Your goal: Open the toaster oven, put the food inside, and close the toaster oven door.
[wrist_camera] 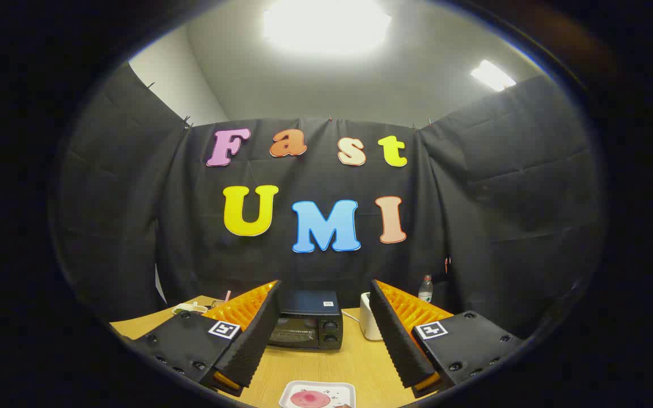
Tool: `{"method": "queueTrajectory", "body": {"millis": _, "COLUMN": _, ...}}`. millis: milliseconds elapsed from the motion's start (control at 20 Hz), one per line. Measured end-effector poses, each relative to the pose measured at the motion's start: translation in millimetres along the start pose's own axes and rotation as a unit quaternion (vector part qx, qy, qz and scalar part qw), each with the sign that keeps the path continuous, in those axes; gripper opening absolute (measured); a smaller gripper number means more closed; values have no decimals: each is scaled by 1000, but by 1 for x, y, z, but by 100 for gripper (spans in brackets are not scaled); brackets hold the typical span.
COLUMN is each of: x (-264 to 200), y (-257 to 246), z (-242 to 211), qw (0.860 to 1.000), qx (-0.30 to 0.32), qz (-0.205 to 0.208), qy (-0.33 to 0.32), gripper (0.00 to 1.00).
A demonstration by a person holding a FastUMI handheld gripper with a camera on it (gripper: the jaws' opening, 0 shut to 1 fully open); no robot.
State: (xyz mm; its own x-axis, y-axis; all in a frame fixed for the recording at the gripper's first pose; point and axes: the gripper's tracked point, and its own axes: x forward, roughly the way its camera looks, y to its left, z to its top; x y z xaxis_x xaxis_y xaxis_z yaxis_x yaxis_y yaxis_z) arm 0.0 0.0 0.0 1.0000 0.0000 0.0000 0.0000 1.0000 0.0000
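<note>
Tool (325, 323) is spread wide and holding nothing, lined up so the shut toaster oven (307, 327) sits far between the fingers, probably for going at the door first, while the food tray (318, 395) waits near on the surface (326, 365).

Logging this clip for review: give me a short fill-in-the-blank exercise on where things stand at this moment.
1. The door of the toaster oven is ____.
2. The gripper holds nothing and its fingers stand ____.
3. The pink food sits on a white tray on the wooden ____.
4. A plastic bottle stands to the ____ of the toaster oven, beyond a white appliance.

Missing words: closed; open; table; right
</note>
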Motion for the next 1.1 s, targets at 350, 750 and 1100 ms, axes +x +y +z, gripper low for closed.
{"method": "queueTrajectory", "body": {"millis": 350, "x": 5, "y": 3, "z": 2, "qw": 1000, "qx": 1, "qz": 1, "qy": -1, "gripper": 96}}
{"method": "queueTrajectory", "body": {"millis": 750, "x": 11, "y": 7, "z": 0, "qw": 1000, "qx": 4, "qz": 5, "qy": -1, "gripper": 96}}
{"method": "queueTrajectory", "body": {"millis": 1100, "x": 39, "y": 17, "z": -4, "qw": 1000, "qx": 9, "qz": 14, "qy": 4, "gripper": 96}}
